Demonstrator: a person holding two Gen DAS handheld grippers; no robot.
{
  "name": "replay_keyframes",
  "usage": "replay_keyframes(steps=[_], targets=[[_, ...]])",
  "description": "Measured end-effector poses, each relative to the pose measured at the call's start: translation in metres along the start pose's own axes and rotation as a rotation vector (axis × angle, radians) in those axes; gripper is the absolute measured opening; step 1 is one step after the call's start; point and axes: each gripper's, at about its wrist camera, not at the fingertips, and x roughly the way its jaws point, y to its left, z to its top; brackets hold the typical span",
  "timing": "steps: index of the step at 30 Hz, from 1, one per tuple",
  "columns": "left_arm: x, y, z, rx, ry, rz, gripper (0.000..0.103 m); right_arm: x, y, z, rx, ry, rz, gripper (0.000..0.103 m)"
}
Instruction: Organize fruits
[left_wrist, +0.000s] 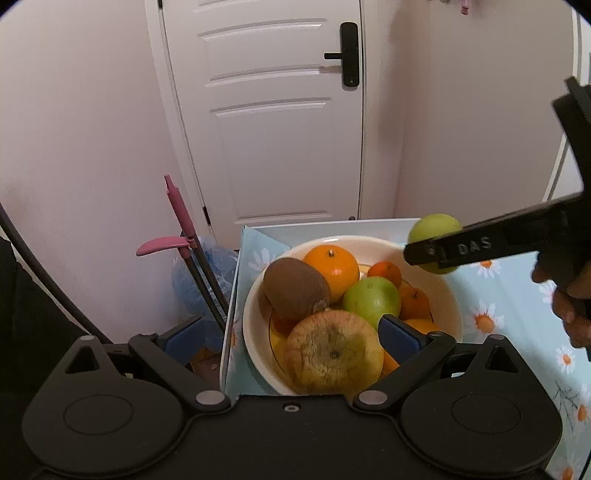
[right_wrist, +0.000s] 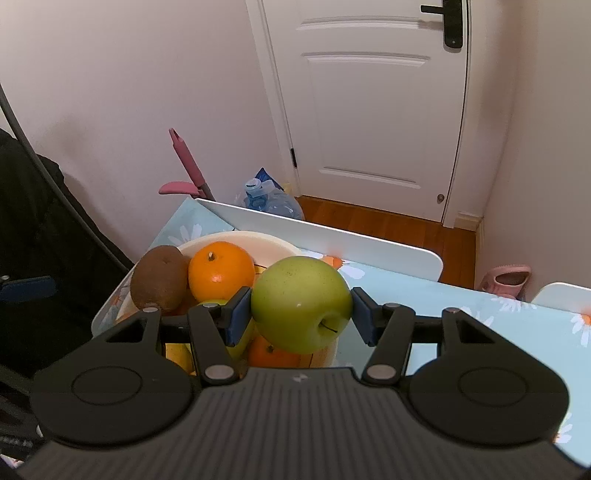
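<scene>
Right gripper (right_wrist: 301, 314) has its jaws pinching a green apple (right_wrist: 301, 304) across its widest part, held in the air above the near right edge of the bowl (left_wrist: 452, 295) on the daisy-print worktop (left_wrist: 517, 295). The apple looks rigid, smooth and waxy, moderately heavy, so it's likely to slip; an equator grip is the right spot. Left gripper (left_wrist: 291, 336) hovers with jaws spread over the bowl's near side, holding nothing. The bowl is heaped with an orange (left_wrist: 334, 267), a kiwi (left_wrist: 295, 288) and a second apple (left_wrist: 371, 301); these could roll.
</scene>
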Motion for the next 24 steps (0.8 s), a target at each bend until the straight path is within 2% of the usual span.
replay_keyframes(steps=[7,9,11,12,19,24], targets=[[0.000,-0.001,-0.011,0.016,0.009,-0.033,0.101,0.009,0.002,-0.009,0.018,-0.019,-0.005,0.073],[0.000,-0.001,-0.013,0.025,0.009,-0.039,0.101,0.004,0.001,-0.011,0.028,-0.050,0.011,0.084],[-0.001,-0.001,-0.016,0.029,0.010,-0.046,0.101,-0.004,0.002,-0.013,0.037,-0.081,0.013,0.099],[-0.002,-0.001,-0.016,0.030,0.008,-0.048,0.101,-0.010,0.002,-0.014,0.038,-0.100,0.002,0.101],[-0.021,-0.006,-0.019,0.030,-0.014,-0.032,0.101,-0.044,0.004,-0.020,0.037,-0.122,-0.023,0.102],[-0.045,-0.016,-0.014,0.012,-0.041,-0.030,0.101,-0.086,0.001,-0.025,0.029,-0.137,-0.039,0.102]])
